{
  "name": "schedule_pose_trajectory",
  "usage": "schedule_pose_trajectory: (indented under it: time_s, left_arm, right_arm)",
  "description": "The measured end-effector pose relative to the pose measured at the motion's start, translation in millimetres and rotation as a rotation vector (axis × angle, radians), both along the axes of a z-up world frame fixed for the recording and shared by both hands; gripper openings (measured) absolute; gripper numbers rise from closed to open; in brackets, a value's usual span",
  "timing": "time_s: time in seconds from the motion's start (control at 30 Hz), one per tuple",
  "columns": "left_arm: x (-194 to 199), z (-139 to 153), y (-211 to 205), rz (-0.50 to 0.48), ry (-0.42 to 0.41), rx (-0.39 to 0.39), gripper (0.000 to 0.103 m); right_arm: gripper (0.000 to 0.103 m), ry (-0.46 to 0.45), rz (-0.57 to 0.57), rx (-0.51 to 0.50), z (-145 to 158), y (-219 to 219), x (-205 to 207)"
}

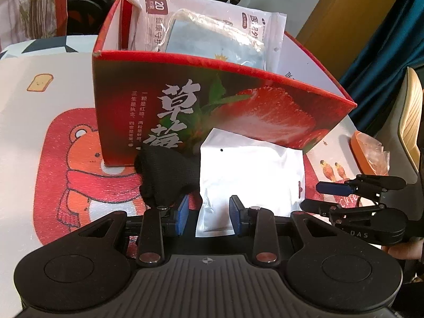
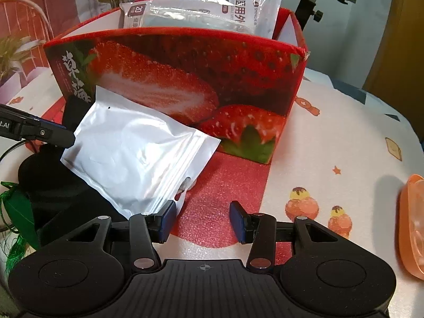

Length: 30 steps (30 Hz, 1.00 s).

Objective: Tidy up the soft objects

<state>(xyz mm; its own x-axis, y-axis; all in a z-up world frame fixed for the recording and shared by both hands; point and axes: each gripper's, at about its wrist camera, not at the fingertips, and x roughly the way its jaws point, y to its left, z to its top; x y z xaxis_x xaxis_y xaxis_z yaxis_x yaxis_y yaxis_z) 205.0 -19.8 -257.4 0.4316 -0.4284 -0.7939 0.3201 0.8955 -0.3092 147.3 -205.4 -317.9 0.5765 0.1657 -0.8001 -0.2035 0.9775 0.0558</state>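
A red strawberry-print box (image 1: 212,111) stands on the table and holds a pack of face masks (image 1: 209,34); both also show in the right wrist view, box (image 2: 212,79) and pack (image 2: 201,10). A white foil pouch (image 1: 251,175) leans against the box front, beside a black glove (image 1: 164,175). My left gripper (image 1: 209,217) is open, its fingers on either side of the pouch's near corner. My right gripper (image 2: 202,220) is open and empty, just right of the pouch (image 2: 132,153). The right gripper also shows in the left wrist view (image 1: 352,198).
An orange plastic dish (image 2: 412,225) lies at the right table edge. A green tasselled item (image 2: 16,220) sits at the far left by a black object (image 2: 53,185). The tablecloth has a red bear print (image 1: 79,175).
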Motion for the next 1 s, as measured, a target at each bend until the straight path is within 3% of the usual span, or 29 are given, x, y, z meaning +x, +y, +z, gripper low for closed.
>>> schedule_pose_trajectory:
  time_s: [0.2, 0.37, 0.77, 0.9, 1.0]
  left_arm:
    - [6, -3, -1, -0.005, 0.027, -0.024, 0.035]
    - [10, -8, -3, -0.013, 0.048, -0.029, 0.035]
    - [10, -18, -7, -0.029, 0.071, -0.045, 0.035]
    - [11, -20, -9, -0.038, 0.07, -0.049, 0.036]
    - [11, -21, -9, -0.039, 0.076, -0.056, 0.036]
  right_arm:
    - [0.042, 0.005, 0.005, 0.111, 8, -4, 5]
    - [0.042, 0.073, 0.02, 0.176, 0, -2, 15]
    - [0.044, 0.047, 0.109, 0.151, 0, 16, 11]
    - [0.056, 0.031, 0.148, 0.121, 0, 29, 10]
    - [0.057, 0.024, 0.161, 0.097, 0, 35, 10]
